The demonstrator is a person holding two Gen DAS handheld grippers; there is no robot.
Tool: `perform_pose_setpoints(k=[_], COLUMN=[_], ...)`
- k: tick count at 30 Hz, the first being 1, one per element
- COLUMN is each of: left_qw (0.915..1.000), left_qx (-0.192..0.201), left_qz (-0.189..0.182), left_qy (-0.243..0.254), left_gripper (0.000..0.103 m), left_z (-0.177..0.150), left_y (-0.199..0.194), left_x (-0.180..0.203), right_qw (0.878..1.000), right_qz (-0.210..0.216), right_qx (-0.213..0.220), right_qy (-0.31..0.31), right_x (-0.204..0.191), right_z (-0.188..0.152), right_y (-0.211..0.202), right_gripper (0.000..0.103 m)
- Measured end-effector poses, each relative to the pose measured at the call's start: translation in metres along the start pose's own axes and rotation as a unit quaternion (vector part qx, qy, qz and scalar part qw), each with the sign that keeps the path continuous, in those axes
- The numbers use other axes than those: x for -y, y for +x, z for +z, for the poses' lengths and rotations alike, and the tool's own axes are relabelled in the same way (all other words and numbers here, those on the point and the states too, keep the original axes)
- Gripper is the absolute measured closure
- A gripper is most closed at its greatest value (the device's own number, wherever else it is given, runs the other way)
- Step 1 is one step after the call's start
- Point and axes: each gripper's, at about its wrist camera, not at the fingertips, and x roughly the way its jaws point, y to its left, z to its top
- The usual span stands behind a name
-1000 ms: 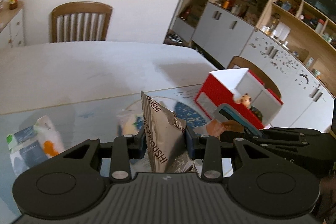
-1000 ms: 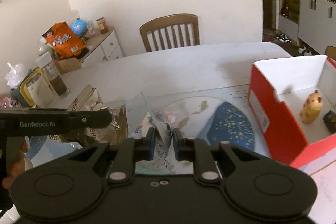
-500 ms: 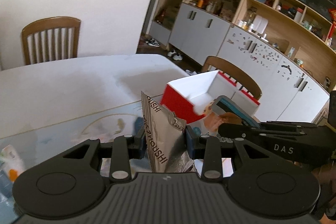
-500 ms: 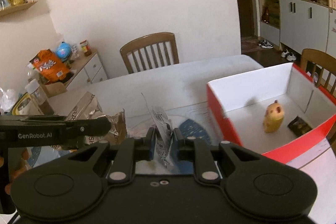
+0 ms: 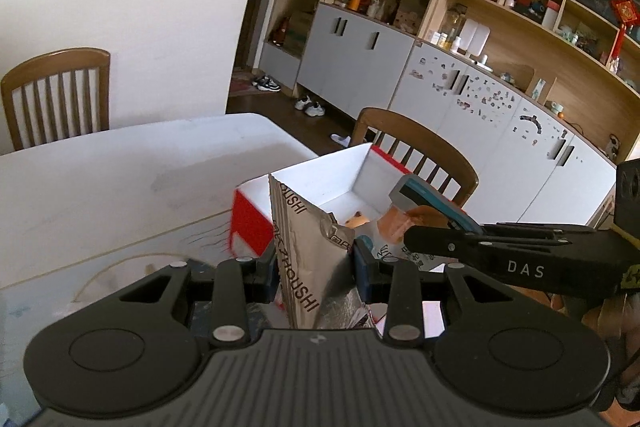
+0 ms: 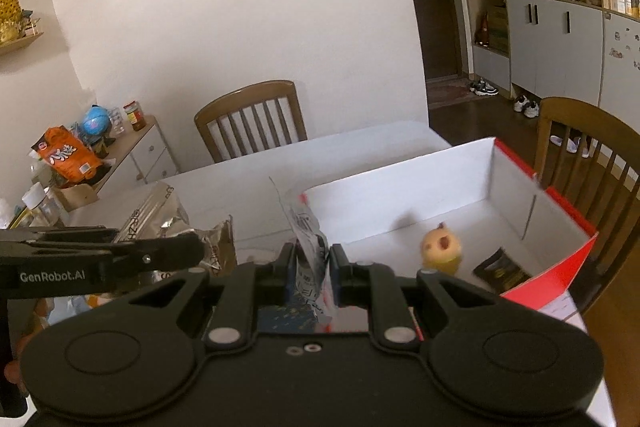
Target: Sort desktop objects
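Silver foil bag (image 5: 308, 263) "ZHOUSHI": clamped in left jaws | clear printed wrapper (image 6: 310, 251): clamped in right jaws | "GenRobot.AI", "DAS"

Both wrist views look forward and downward along their tools, close above the tabletop (image 5: 120, 179), sharing the red-and-white box (image 6: 440, 195) from its left and near sides.

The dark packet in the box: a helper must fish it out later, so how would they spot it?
Find the red box with white inside walls at the table's end by the wooden chair. On its floor lie two things: a round yellow toy and, beside it toward the red corner, the dark packet. It is flat, black, with gold print.
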Motion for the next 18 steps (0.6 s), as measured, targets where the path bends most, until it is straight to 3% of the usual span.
perform_pose_setpoints(k=[18], left_qw=[0.9993], left_qx=[-0.03], left_qz=[0.007], left_qy=[0.019], left_gripper=[0.068], left_z=[0.014], left_y=[0.066], left_x=[0.053], right_qw=[1.0], right_qz=[0.002], right_qx=[-0.006], right_qy=[0.011], right_x=[0.076], right_z=[0.021], right_y=[0.003], right_gripper=[0.086])
